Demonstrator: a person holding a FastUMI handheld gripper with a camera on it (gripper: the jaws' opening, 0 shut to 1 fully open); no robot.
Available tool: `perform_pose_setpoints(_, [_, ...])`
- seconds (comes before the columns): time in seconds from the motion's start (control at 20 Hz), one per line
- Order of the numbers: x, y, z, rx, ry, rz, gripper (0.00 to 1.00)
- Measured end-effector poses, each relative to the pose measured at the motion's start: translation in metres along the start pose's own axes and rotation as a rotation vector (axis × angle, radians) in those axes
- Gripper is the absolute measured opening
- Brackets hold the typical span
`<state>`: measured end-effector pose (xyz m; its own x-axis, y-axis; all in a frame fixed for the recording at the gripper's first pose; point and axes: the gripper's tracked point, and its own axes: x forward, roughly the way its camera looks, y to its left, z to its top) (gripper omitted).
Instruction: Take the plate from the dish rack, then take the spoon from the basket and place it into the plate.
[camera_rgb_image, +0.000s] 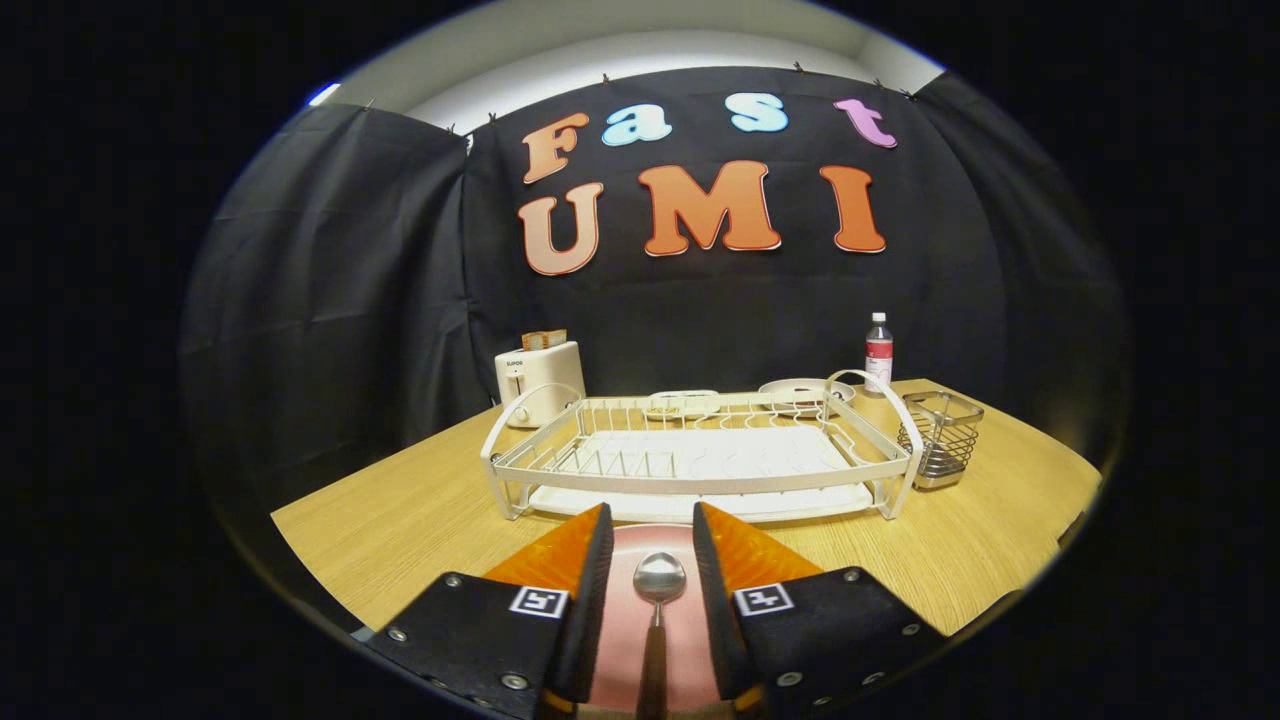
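Observation:
A pink plate (690, 630) lies on the wooden table (400, 520), in front of the white dish rack (700, 455) and under my fingers. On the plate rests a metal spoon (659, 580), bowl pointing to the rack and dark handle running back between the fingers. My gripper (652, 515) is open: the two fingers stand either side of the spoon with a gap on each side, neither touching it. The wire basket (941, 436) stands to the right of the rack and looks empty. Nothing stands in the rack.
A white toaster (538, 380) with toast in it stands behind the rack's left end. A small bottle (878, 352) and two low white dishes (682, 403) (800, 390) sit behind the rack. Bare table lies left and right of the plate.

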<state>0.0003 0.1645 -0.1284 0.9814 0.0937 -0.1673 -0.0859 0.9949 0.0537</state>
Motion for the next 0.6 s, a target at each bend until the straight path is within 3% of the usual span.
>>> perform_pose_setpoints(0.2, [-0.005,-0.021,0.005,-0.003,0.005,-0.037,0.79])
perform_pose_setpoints(0.3, [-0.01,-0.036,0.014,-0.007,-0.008,-0.066,0.89])
perform_pose_setpoints(0.4, [-0.016,-0.055,0.024,-0.023,-0.022,-0.1,0.96])
perform_pose_setpoints(0.6, [-0.029,-0.095,0.04,-0.065,-0.043,-0.163,0.97])
